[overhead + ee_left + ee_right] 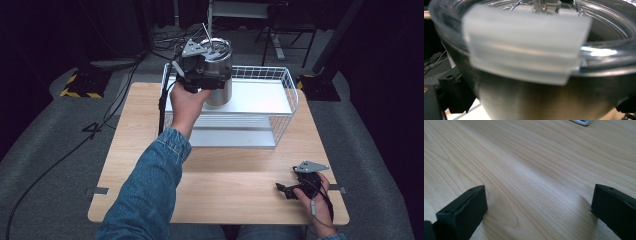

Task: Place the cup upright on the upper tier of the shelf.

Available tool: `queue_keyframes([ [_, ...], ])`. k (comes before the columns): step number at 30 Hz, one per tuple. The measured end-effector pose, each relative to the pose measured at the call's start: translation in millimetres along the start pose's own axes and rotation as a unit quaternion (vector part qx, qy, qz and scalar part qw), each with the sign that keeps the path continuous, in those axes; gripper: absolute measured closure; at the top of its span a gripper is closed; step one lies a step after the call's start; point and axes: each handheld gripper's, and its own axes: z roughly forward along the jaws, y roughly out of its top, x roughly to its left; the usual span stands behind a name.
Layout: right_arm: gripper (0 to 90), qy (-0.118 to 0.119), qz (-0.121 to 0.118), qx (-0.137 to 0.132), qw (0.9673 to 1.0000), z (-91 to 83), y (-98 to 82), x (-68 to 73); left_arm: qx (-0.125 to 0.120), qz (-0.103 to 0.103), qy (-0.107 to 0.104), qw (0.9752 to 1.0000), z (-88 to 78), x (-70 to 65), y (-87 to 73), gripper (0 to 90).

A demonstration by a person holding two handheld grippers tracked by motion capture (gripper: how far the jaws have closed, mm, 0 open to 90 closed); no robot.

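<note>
A stainless steel canister [220, 80] with a clear lid stands on the upper shelf of a white wire rack [289, 82]. My left gripper [210, 75] is up against its left side near the rim. In the left gripper view the canister [536, 97] is very close and blurred, with a frosted lid tab [524, 47] on top. A black jaw shows at each side of the canister wall, spread wide. Down at the table's front right, my right gripper [283, 190] lies on the wood. In its own view, my right gripper [539, 207] is open over bare wood.
The wooden table [225, 175] carries the rack at its back middle, which has a lower shelf [235, 137] too. Cables run over the dark floor at the left, and stands are behind the table. A white rack corner [581, 122] shows far off.
</note>
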Motion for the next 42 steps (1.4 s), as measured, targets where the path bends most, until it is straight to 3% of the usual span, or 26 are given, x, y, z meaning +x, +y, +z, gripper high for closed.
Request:
queue_keyframes([
  [6,0.6,0.000,0.000,0.000,1.0000,0.0,0.0,0.0,0.006,0.006,0.018,0.9998,13.7,2.3,2.7,3.7],
  [12,0.6,0.000,0.001,-0.001,1.0000,0.1,0.0,0.2,0.015,-0.003,0.033,0.9993,26.5,6.6,0.9,3.7],
  [25,0.6,0.000,0.000,0.000,1.0000,0.0,0.0,0.0,0.036,-0.012,0.041,0.9984,45.9,8.8,-6.3,3.7],
  [34,0.6,0.000,0.000,-0.001,1.0000,0.0,0.0,0.0,0.046,0.006,0.047,0.9978,50.9,4.6,-5.1,3.7],
  [42,0.6,0.000,0.000,-0.001,1.0000,0.0,0.0,0.1,0.038,0.004,0.047,0.9982,52.0,4.7,-7.1,3.4],
])
